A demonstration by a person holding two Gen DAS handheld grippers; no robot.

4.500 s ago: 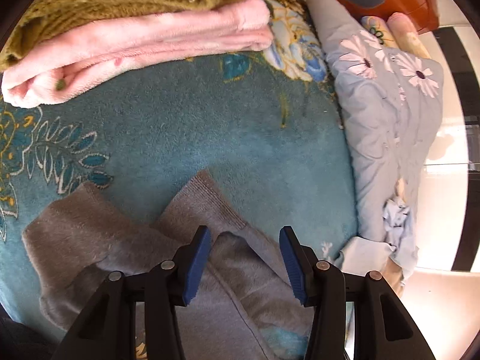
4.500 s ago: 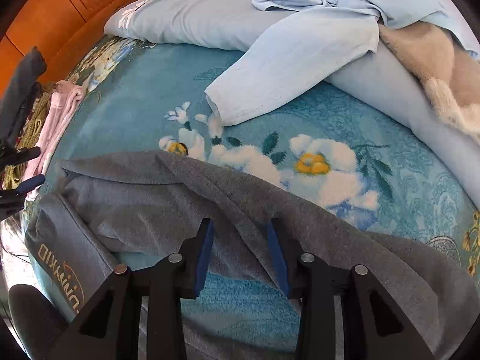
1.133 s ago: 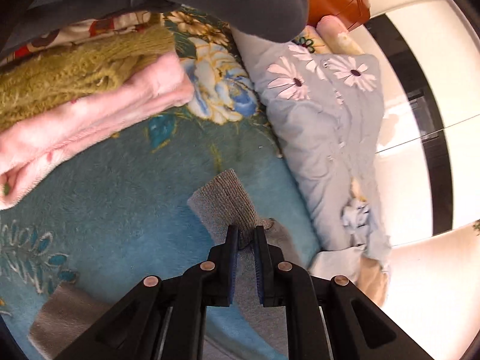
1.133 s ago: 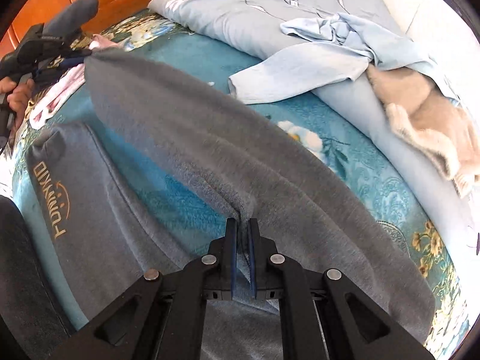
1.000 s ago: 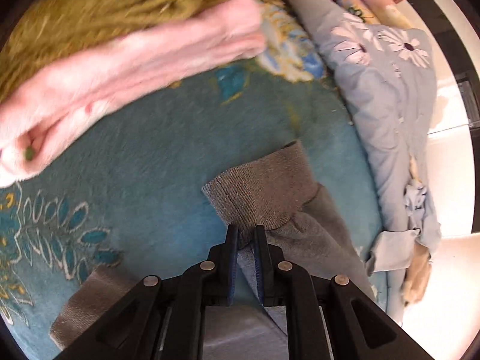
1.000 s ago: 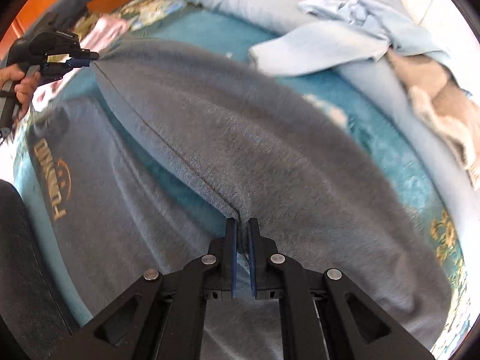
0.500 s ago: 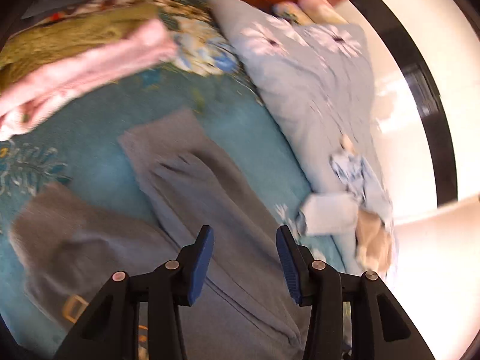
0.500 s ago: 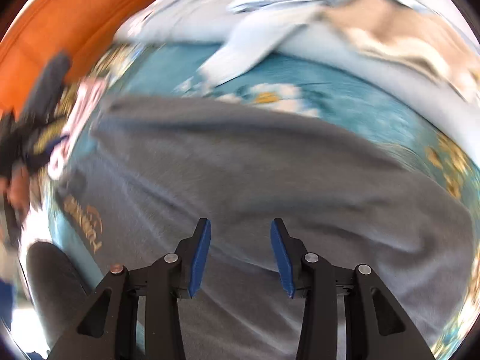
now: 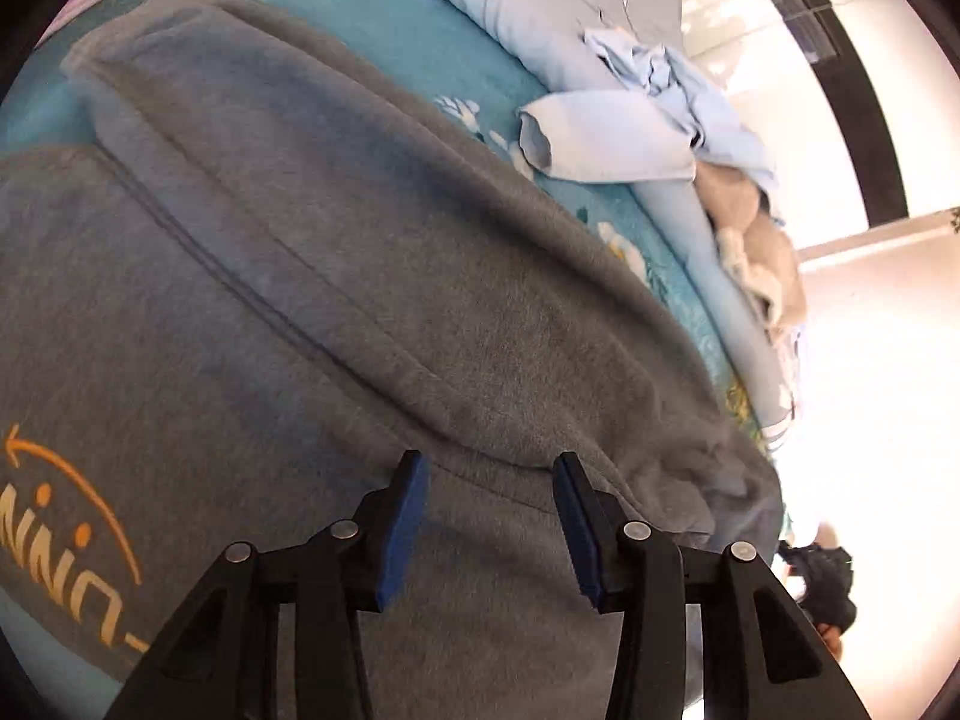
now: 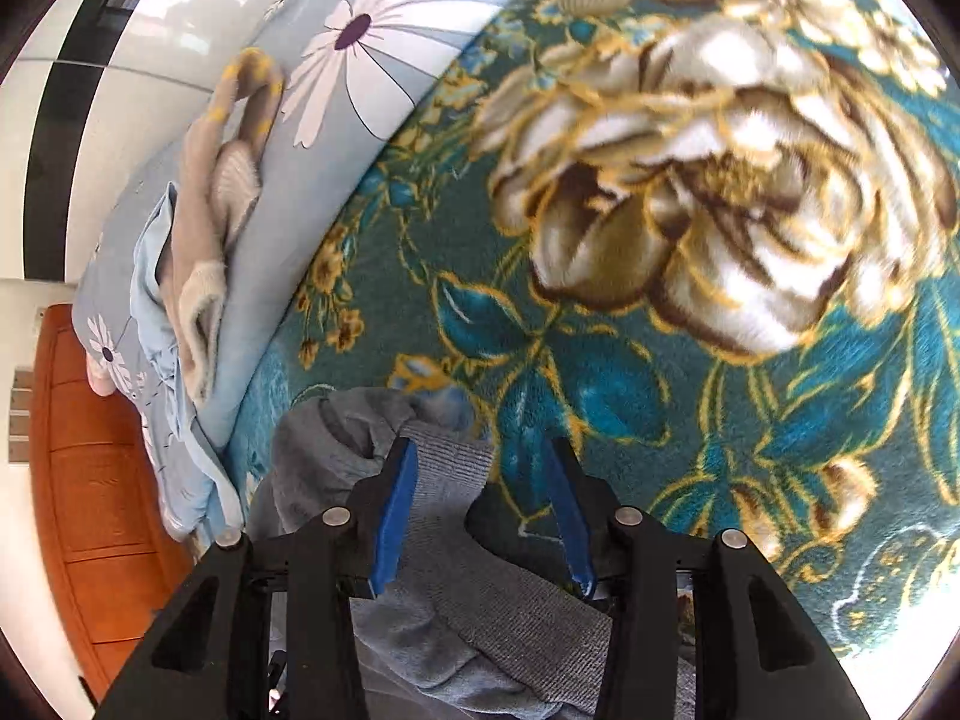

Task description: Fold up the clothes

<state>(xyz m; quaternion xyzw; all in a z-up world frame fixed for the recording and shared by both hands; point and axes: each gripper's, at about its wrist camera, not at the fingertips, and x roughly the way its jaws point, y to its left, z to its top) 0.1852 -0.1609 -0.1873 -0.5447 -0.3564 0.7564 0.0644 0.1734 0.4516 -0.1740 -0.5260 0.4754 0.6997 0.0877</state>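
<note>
Teal floral blanket (image 10: 600, 372) is covering the bed under both my tools. My left gripper (image 9: 489, 516) is hovering with its blue pads spread wide, holding nothing, just above the grey sweatshirt (image 9: 360, 276) that is lying flat with a sleeve folded across its body and orange lettering showing at the left. My right gripper (image 10: 477, 510) is also gaping, empty, over the sweatshirt's ribbed cuff (image 10: 450, 468). Farther off, a light blue shirt (image 9: 612, 138) is lying crumpled against the daisy-print quilt (image 10: 372, 60).
</note>
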